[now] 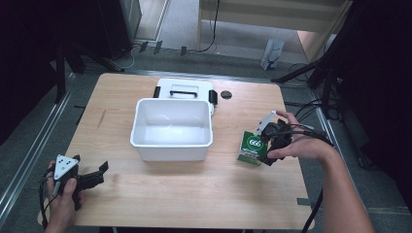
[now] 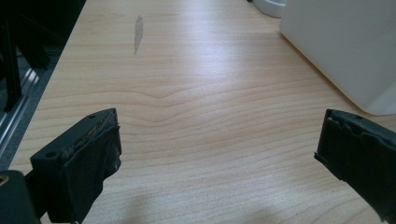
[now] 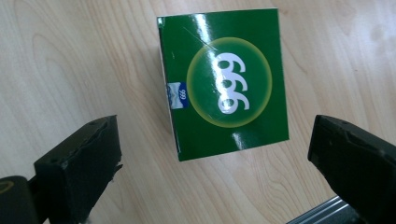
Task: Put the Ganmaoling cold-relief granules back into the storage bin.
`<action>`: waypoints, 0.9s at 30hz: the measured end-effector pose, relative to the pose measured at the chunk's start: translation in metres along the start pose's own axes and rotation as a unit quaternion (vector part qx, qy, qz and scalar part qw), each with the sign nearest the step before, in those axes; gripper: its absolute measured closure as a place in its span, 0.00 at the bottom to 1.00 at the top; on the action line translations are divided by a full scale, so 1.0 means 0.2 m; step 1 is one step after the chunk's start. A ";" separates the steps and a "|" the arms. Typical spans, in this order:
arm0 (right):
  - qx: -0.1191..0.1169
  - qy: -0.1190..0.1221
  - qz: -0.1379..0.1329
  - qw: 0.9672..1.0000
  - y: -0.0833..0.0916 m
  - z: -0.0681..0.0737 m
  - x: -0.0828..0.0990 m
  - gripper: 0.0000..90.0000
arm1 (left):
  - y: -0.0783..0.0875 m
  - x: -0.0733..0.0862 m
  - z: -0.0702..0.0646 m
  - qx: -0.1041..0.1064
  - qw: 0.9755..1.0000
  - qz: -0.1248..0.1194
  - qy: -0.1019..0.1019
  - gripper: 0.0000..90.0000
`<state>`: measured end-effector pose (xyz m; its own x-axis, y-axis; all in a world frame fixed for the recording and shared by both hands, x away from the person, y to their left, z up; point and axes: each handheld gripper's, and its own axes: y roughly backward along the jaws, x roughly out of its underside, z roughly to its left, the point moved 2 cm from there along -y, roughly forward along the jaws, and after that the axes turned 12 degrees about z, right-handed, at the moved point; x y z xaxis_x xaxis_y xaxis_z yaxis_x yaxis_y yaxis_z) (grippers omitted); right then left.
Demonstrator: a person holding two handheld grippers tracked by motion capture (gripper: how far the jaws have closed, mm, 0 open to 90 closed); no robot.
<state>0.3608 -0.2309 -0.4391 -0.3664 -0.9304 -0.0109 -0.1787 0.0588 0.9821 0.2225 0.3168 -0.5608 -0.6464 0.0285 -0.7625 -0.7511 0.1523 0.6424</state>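
High view: a light wooden table [image 1: 194, 194] carries a white open bin [image 1: 172, 128] at centre, its lid [image 1: 184, 90] lying flat just behind it. To the bin's right, near the table's right edge, a green box [image 1: 253, 147] marked "666" rests on the wood, its printed face up and its long axis running roughly toward the far edge. The right gripper [image 1: 270, 141] hovers beside the box, jaws spread and empty. At the near left corner the left gripper [image 1: 99, 172] points toward the bin, jaws apart, gripping nothing.
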 end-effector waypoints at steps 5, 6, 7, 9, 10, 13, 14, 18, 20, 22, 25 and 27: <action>-0.016 0.014 0.017 1.000 0.00 -0.02 -0.07 0.04 | 0.00 0.00 0.00 0.001 1.000 0.000 -0.007 0.00; -0.016 0.014 0.017 1.000 0.00 -0.02 -0.07 0.04 | 0.00 0.00 0.00 0.001 1.000 0.000 -0.007 0.00; -0.020 0.023 0.024 0.999 -0.01 -0.01 -0.10 0.04 | 0.00 0.00 0.00 0.002 1.000 0.000 -0.006 0.00; -0.022 0.025 0.028 0.999 -0.01 -0.01 -0.11 0.04 | 0.00 0.00 0.00 0.002 1.000 0.000 -0.006 0.00; -0.026 0.031 0.033 0.999 -0.02 -0.01 -0.12 0.04 | 0.00 0.00 0.00 0.003 1.000 0.000 -0.006 0.00; -0.041 0.042 0.047 0.997 -0.04 -0.01 -0.16 0.01 | 0.00 0.00 0.00 0.004 1.000 0.000 -0.007 0.00; -0.037 0.042 0.048 0.997 -0.04 -0.01 -0.16 0.01 | 0.00 0.00 0.00 0.004 1.000 0.001 -0.008 0.00; -0.029 0.036 0.060 0.997 -0.07 -0.03 -0.18 0.01 | 0.00 0.00 -0.01 0.004 1.000 0.001 -0.011 0.00; -0.026 0.032 0.074 0.996 -0.11 -0.05 -0.19 0.00 | 0.00 0.00 -0.01 0.005 1.000 0.001 -0.013 0.00; -0.022 0.029 0.078 0.996 -0.13 -0.06 -0.20 0.00 | 0.00 0.00 -0.01 0.003 1.000 0.002 -0.013 0.00; -0.017 0.034 0.085 0.996 -0.16 -0.06 -0.22 0.01 | 0.00 0.00 -0.01 0.004 1.000 0.002 -0.013 0.00; -0.017 0.034 0.090 0.995 -0.17 -0.07 -0.23 0.01 | 0.00 0.00 -0.01 0.004 1.000 0.002 -0.013 0.00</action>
<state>0.3961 -0.1943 -0.4704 -0.3272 -0.9281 0.1777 -0.0839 0.2159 0.9728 0.2223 0.3156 -0.5607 -0.6449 0.0545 -0.7623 -0.7478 0.1606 0.6442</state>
